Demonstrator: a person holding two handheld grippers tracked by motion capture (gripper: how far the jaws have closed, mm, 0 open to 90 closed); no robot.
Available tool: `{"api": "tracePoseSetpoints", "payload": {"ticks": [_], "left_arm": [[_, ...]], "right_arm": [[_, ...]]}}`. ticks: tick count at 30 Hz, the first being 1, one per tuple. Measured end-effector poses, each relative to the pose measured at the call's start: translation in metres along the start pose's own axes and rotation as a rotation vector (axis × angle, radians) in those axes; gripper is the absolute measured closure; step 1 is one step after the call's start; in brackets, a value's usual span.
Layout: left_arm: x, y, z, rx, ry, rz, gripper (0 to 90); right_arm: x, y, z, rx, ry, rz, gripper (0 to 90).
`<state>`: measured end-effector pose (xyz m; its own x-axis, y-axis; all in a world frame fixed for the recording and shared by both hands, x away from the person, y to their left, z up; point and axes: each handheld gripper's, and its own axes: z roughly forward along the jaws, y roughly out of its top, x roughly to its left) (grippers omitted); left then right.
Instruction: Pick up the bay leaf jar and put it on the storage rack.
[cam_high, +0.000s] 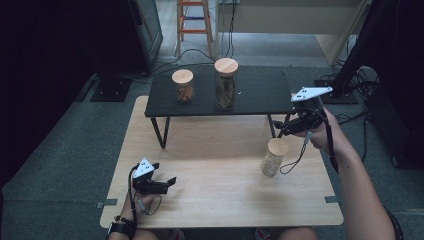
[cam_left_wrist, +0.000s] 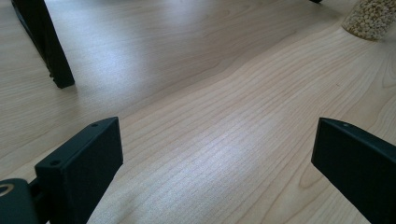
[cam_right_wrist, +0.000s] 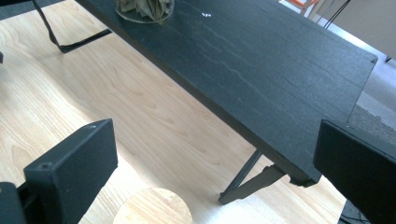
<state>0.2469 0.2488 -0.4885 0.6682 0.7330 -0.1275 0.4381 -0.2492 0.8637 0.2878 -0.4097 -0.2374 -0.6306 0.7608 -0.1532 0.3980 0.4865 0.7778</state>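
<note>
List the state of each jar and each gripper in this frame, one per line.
Jar on the table: upright, wooden lid on, pale grains inside, not gripped.
Short jar on the black shelf: upright, lidded.
Tall jar on the shelf: upright, lidded, dried leaves inside.
Right gripper: open, above the table jar's lid, not touching it.
Left gripper: open, low over bare table, holding nothing.

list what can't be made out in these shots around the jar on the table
- Jar: right gripper view, body cut off by the bottom edge, just the lid visible.
- Same jar's contents: high view, too small to identify.
- Right claw: high view, too dark to tell whether the jaws are spread.
</note>
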Motion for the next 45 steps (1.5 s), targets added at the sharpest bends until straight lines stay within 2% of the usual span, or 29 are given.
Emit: {"api": "tracePoseSetpoints", "payload": {"ticks": [21, 45], "left_arm": [[-0.001, 0.0, 0.0, -0.001, 0.002, 0.003, 2.1], [-0.001, 0.0, 0.0, 0.003, 0.003, 0.006, 2.2]], "right_arm": [[0.003, -0.026, 0.01, 0.021, 0.001, 0.01, 0.0], [0.008, -0.06, 0.022, 0.022, 0.044, 0.013, 0.0]]}}
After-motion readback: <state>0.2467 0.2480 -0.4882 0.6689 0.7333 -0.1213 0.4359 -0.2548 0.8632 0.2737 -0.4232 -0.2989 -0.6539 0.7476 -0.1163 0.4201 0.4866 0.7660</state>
